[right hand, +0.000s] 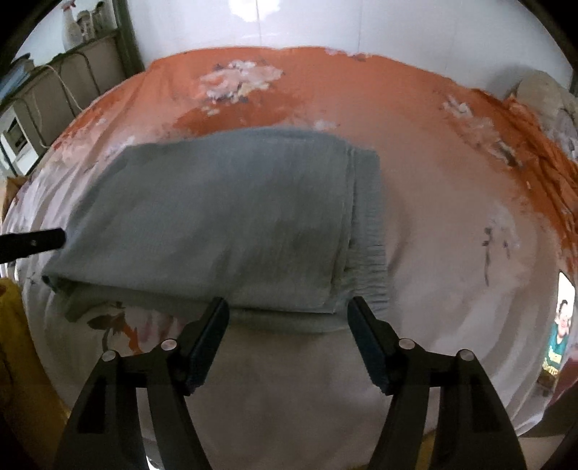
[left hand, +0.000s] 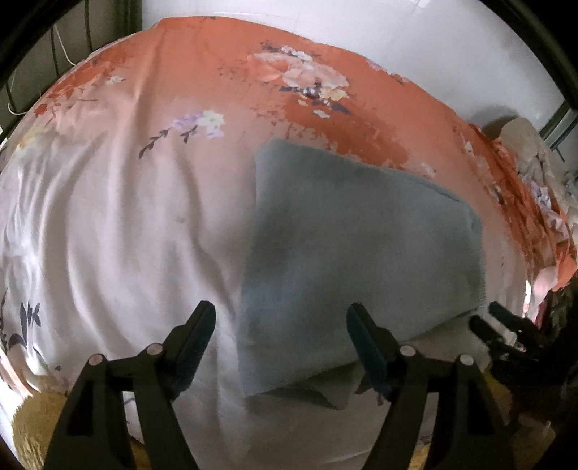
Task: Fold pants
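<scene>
Grey-blue pants [left hand: 346, 253] lie folded into a flat rectangle on the floral bedsheet [left hand: 119, 224]. In the right wrist view the pants [right hand: 224, 224] show the ribbed waistband at their right end. My left gripper [left hand: 280, 325] is open and empty, just above the near left corner of the pants. My right gripper [right hand: 289, 318] is open and empty at the near edge of the pants by the waistband. The right gripper also shows at the right edge of the left wrist view [left hand: 502, 325]. The left gripper's tip shows at the left of the right wrist view [right hand: 43, 240].
The sheet is orange at the far side and pale pink near me [right hand: 451, 224]. A white wall [right hand: 325, 21] stands behind the bed. Crumpled bedding [left hand: 534, 188] lies at the far right. A metal frame [right hand: 72, 72] stands at the far left. Yellow fabric [right hand: 14, 343] is at the near left.
</scene>
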`<move>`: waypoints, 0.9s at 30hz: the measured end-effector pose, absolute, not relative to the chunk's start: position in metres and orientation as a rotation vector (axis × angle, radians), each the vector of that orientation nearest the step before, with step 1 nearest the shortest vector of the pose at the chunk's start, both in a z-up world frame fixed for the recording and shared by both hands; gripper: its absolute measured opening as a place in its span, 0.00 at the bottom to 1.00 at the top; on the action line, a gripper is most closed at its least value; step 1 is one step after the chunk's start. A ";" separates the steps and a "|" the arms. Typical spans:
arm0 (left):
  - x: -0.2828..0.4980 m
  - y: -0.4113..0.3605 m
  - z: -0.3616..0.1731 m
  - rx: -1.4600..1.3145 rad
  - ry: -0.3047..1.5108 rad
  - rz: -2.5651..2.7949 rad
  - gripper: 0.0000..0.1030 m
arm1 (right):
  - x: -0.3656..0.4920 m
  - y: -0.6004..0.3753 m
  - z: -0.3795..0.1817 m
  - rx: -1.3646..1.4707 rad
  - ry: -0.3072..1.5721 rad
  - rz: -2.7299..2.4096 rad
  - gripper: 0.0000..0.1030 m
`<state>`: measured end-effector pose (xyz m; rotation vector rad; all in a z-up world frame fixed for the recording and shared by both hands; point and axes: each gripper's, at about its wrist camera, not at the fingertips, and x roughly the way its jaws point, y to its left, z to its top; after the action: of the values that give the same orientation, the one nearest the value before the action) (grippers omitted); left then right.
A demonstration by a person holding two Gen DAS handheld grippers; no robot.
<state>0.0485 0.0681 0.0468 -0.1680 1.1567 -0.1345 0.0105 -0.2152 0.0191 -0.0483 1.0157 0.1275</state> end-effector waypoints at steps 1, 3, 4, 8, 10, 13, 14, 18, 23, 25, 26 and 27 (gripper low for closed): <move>0.048 0.069 0.046 -0.166 1.155 -0.134 0.76 | 0.008 -0.220 0.021 -0.024 1.012 0.126 0.67; 0.049 0.070 0.044 -0.170 1.156 -0.134 0.76 | 0.005 -0.228 0.020 0.020 1.011 0.112 0.67; 0.050 0.071 0.043 -0.170 1.159 -0.134 0.76 | 0.005 -0.232 0.019 0.036 1.014 0.105 0.67; 0.055 0.071 0.032 -0.095 1.186 -0.048 0.78 | 0.006 -0.245 0.013 0.083 1.019 0.072 0.67; 0.057 0.076 0.024 -0.118 1.203 -0.037 0.78 | 0.007 -0.247 0.011 0.111 1.013 0.078 0.67; 0.058 0.084 0.021 -0.200 1.200 -0.043 0.80 | 0.003 -0.248 0.009 0.123 1.000 0.096 0.67; 0.059 0.085 0.020 -0.207 1.199 -0.046 0.80 | 0.003 -0.247 0.008 0.118 0.999 0.100 0.67; 0.058 0.085 0.018 -0.219 1.182 -0.049 0.81 | 0.003 -0.243 0.003 0.109 1.003 0.114 0.67; 0.060 0.084 0.017 -0.238 1.183 -0.042 0.82 | 0.003 -0.243 -0.002 0.124 1.007 0.120 0.68; 0.060 0.083 0.018 -0.266 1.187 -0.047 0.81 | 0.004 -0.244 -0.004 0.141 1.008 0.126 0.67; 0.060 0.083 0.018 -0.281 1.184 -0.059 0.81 | 0.004 -0.244 -0.005 0.146 1.010 0.128 0.67; 0.060 0.082 0.019 -0.289 1.174 -0.071 0.81 | 0.004 -0.244 -0.006 0.148 1.011 0.128 0.67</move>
<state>0.0598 0.0824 0.0194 -0.2895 1.1740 -0.0707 0.0038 -0.2441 -0.0055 0.1483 1.0108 0.1278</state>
